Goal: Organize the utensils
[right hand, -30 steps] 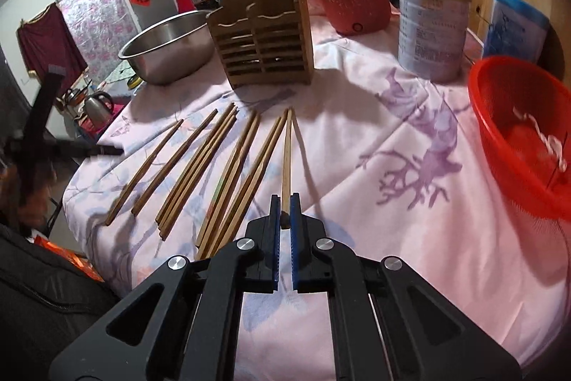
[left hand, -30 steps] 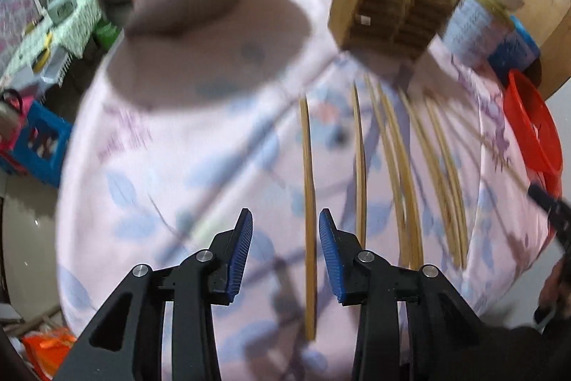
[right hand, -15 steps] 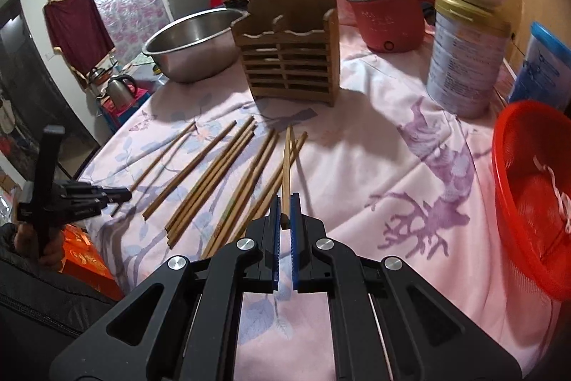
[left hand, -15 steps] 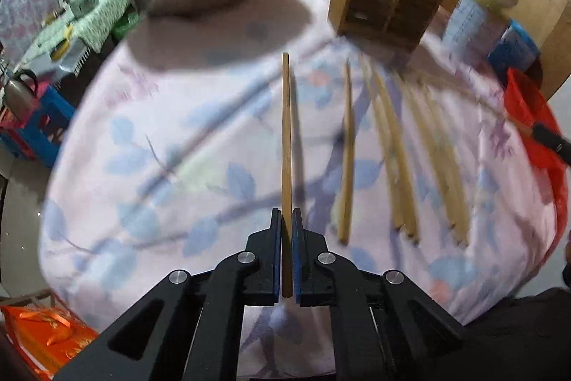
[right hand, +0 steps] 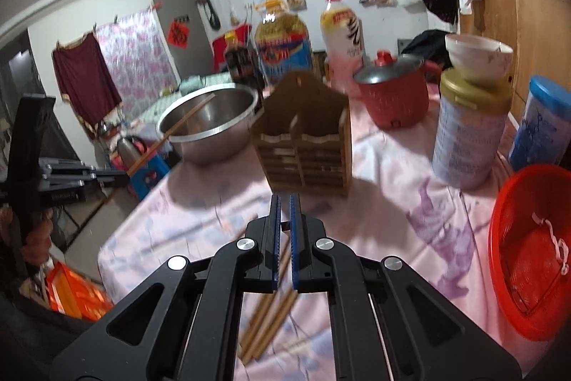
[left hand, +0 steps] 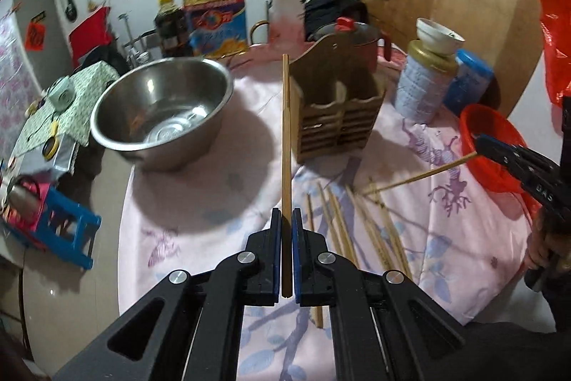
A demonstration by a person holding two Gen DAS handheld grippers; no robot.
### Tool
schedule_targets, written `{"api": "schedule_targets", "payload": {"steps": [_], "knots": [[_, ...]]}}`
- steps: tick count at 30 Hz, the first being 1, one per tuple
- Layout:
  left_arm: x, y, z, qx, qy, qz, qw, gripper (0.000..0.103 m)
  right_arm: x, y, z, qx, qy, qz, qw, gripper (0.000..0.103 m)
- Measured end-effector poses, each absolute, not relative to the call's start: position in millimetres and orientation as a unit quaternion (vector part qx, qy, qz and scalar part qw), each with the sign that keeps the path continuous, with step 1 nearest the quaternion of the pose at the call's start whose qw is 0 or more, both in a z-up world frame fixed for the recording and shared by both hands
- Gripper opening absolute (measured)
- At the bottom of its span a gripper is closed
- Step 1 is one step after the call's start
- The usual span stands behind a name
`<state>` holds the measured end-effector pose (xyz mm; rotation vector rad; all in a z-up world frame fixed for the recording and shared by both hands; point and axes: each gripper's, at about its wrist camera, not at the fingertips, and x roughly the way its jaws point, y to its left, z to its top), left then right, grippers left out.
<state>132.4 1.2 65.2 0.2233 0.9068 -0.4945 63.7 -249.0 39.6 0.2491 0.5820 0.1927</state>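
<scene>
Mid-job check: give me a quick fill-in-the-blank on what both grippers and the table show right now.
1. The left gripper is shut on a single ____.
2. The wooden holder stands between the steel bowl and the ____ tin with a gold lid.
3. The basket at the table's right edge is ____ in colour.
4. The right gripper holds its chopstick by one ____.

Missing words: chopstick; white; red; end

Layout around the wooden utensil holder [left hand: 339, 109]

From my left wrist view, the holder stands on the table [left hand: 200, 224]; the metal bowl [left hand: 160, 109] sits to its left, the tin [left hand: 424, 88] with a small bowl [left hand: 440, 36] on top to its right, the basket [left hand: 496, 145] further right. The lidded pot [left hand: 353, 34] and bottles [left hand: 217, 9] stand behind it. Loose chopsticks [left hand: 371, 231] lie in front of it.
</scene>
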Motion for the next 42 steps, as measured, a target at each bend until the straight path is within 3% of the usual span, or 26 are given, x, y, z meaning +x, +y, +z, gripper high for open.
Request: {"api": "schedule_targets", "payload": {"steps": [8,19,26,30,37,42], "knots": [[159.7,-21.4,69.4,0.100,0.490,-0.278,0.820,0.006,75.7,-255.0,56.7,0.119,0.265,0.080,0.954,0.006],[225.5,-44.0,61.8,0.018,0.638,-0.271,0.721,0.006,99.8,-271.9,94.0,0.119,0.228,0.091,0.962,0.004],[261.0,-61.8,71.9,0.001,0.673,-0.239,0.700,0.006,144.0,-274.8,150.0,0.101,0.172,0.116,0.973,0.004],[283.2,-75.8,71.5,-0.007,0.688,-0.229,0.688,0.006,174.8,-276.5,156.3,0.099,0.182,0.136,0.969,0.005],[296.5,-80.6,53.2,-0.017,0.711,-0.215,0.669,0.006,174.3,-261.9,46.3,0.120,0.310,0.210,0.919,0.031],[306.4,-83.5,47.0,-0.010,0.720,-0.206,0.663,0.006,183.0,-212.5,-55.4,0.072,0.420,0.243,0.871,0.032]]}}
